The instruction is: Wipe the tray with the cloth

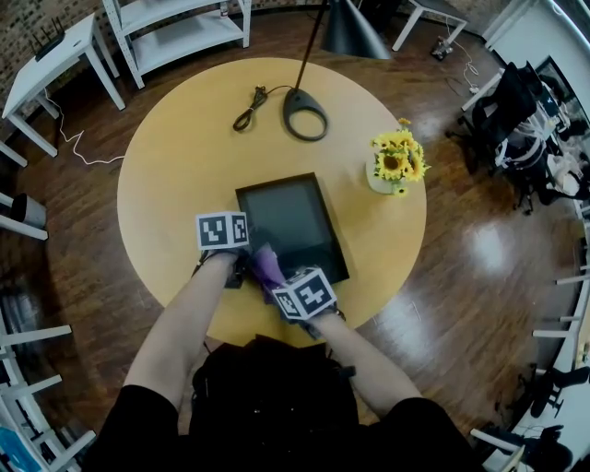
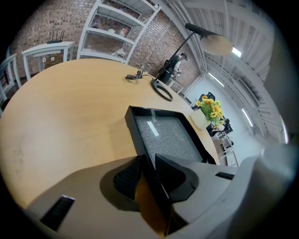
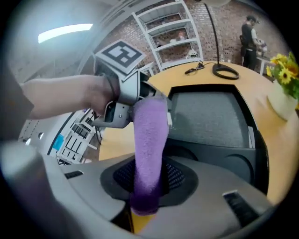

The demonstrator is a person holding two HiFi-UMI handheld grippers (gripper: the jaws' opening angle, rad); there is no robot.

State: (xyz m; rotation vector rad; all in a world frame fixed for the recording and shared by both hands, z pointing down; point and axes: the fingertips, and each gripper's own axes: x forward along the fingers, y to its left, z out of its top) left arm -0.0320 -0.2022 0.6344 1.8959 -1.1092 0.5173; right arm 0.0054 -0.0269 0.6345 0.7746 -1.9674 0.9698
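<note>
1. Round wooden table [image 1: 184,157] under all.
2. Black tray [image 1: 293,221] near its front edge, textured floor bare.
3. Vase [image 1: 380,181] right of tray (sunflowers [image 1: 398,157] inside).
4. Left gripper [image 2: 148,163] clenched on tray's left wall.
5. Right gripper [image 3: 148,175] pinching purple cloth [image 3: 149,135] over tray's near corner.

Black short sleeves [image 1: 138,415]; the grey left gripper [image 2: 148,163] and right gripper [image 3: 149,170] carry black-and-white marker cubes [image 1: 222,230].

The room looks like an office or studio workspace. It has a brick wall [image 2: 39,30], a dark wooden floor [image 1: 479,249], white shelving units [image 1: 180,28], a white desk [image 1: 55,60] carrying a router [image 2: 56,36], and office chairs [image 1: 516,115] along one side. A round wooden table [image 1: 180,157] with a lamp [image 1: 353,32] and sunflowers [image 1: 398,159] stands in the middle.
</note>
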